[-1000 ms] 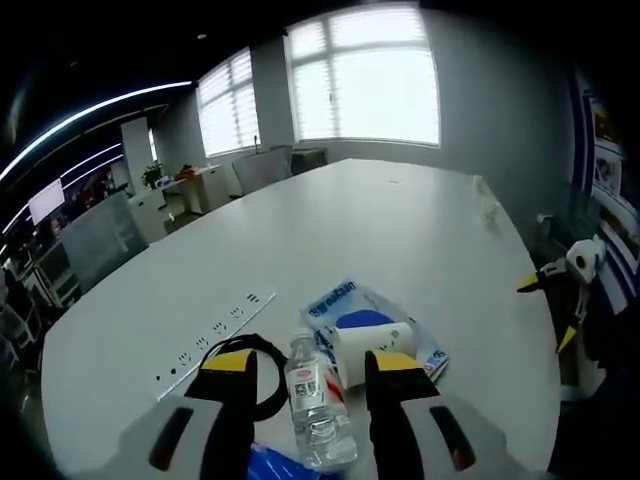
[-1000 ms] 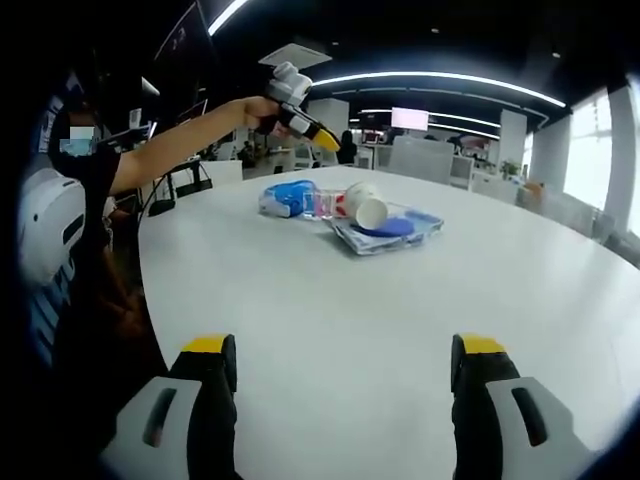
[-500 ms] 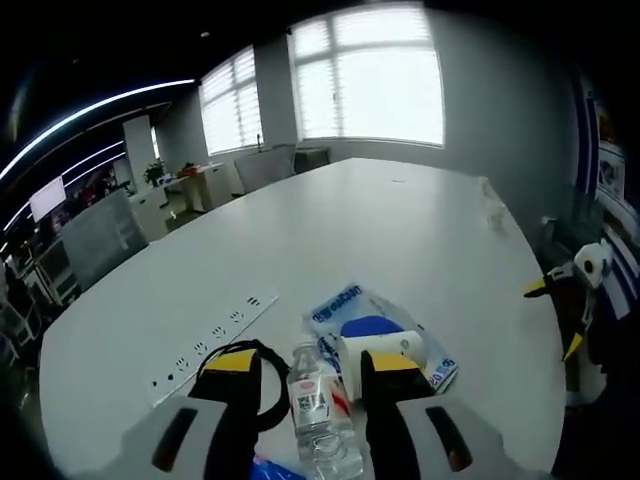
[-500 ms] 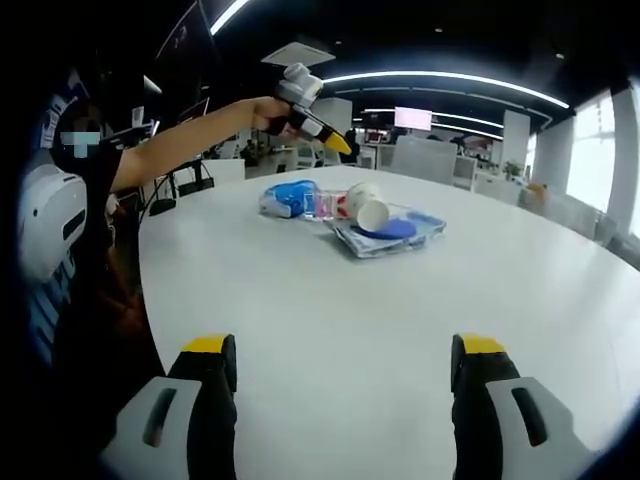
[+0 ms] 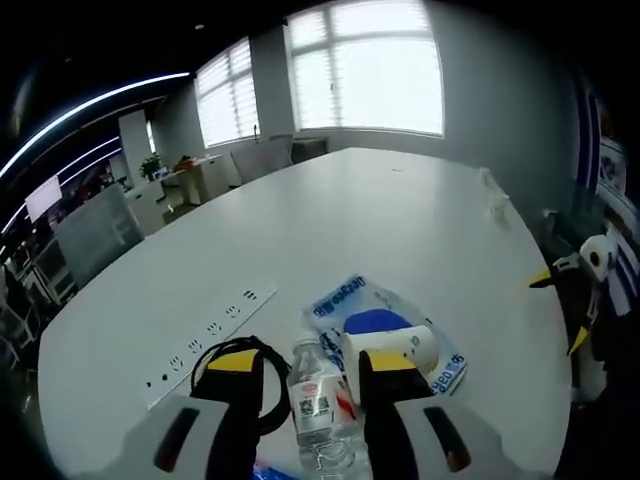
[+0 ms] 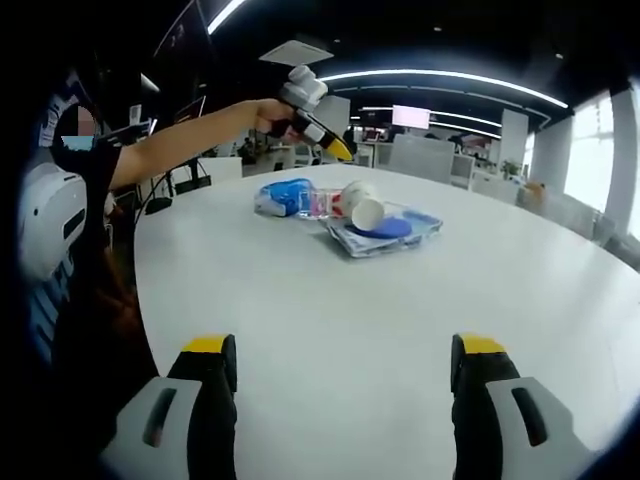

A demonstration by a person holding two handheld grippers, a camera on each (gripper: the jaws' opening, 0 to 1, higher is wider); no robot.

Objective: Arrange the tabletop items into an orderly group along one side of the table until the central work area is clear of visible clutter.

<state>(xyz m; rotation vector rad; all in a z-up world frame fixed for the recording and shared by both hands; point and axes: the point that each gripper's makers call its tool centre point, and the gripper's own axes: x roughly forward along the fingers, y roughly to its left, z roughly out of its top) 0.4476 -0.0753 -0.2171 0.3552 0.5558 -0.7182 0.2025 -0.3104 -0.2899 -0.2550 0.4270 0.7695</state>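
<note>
- The left gripper (image 5: 300,362) is seen in the left gripper view raised above the white table (image 5: 400,220); its yellow-tipped jaws are spread apart and nothing is held between them.
- In that view, a white power strip (image 5: 210,335) is laid flat on the table at the left, and a coiled black cable (image 5: 268,375) is partly hidden behind the left jaw.
- A clear water bottle (image 5: 318,410) is framed between the jaws, lying on the table below them.
- Just right of the bottle, a white paper cup (image 5: 395,342) on its side is seen, resting on a blue-printed plastic bag (image 5: 345,300).
- At the far right edge, the right gripper (image 5: 560,300) is visible beyond the table edge.
- In the right gripper view, the right gripper's jaws are set wide apart over bare table, empty; the cluttered items are grouped well ahead, near the table's far-left edge.
</note>
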